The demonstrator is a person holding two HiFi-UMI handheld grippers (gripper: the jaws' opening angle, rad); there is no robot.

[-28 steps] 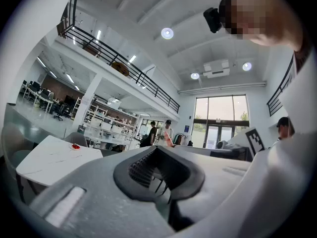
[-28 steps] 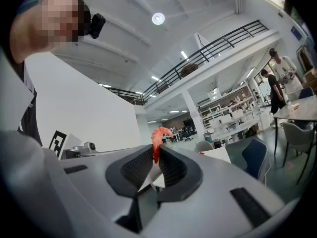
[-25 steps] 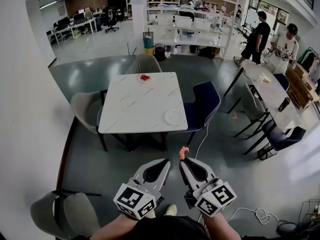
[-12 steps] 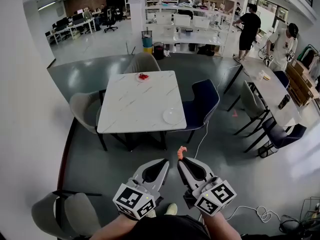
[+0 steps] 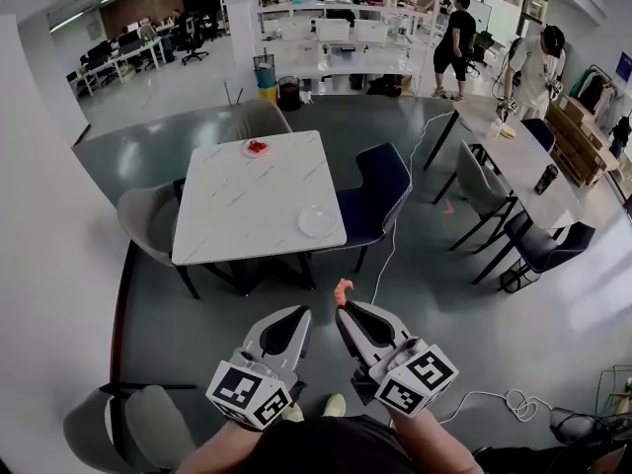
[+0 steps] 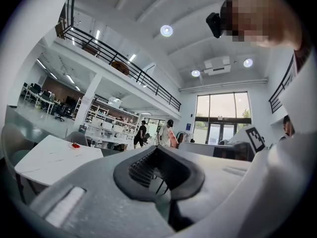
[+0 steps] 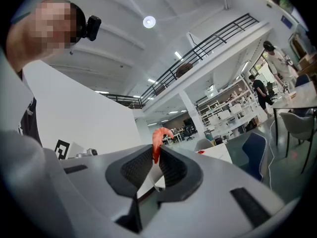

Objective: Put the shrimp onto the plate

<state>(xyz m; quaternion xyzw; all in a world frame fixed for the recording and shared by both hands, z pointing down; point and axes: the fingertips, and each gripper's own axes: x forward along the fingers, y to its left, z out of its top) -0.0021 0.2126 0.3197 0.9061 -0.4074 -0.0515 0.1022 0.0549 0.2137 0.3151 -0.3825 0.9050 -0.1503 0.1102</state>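
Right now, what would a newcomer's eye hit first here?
The orange shrimp pinched at the tips of the right gripper, held over the grey floor, short of the white table. That table carries an empty plate near its right corner and a plate of red pieces at the far edge.

The person held both grippers low in front of the body, side by side, angled slightly toward each other. The left gripper (image 5: 293, 314) had its fingers closed together, empty. The right gripper (image 5: 346, 312) pinched a shrimp (image 5: 342, 291) at its fingertips.
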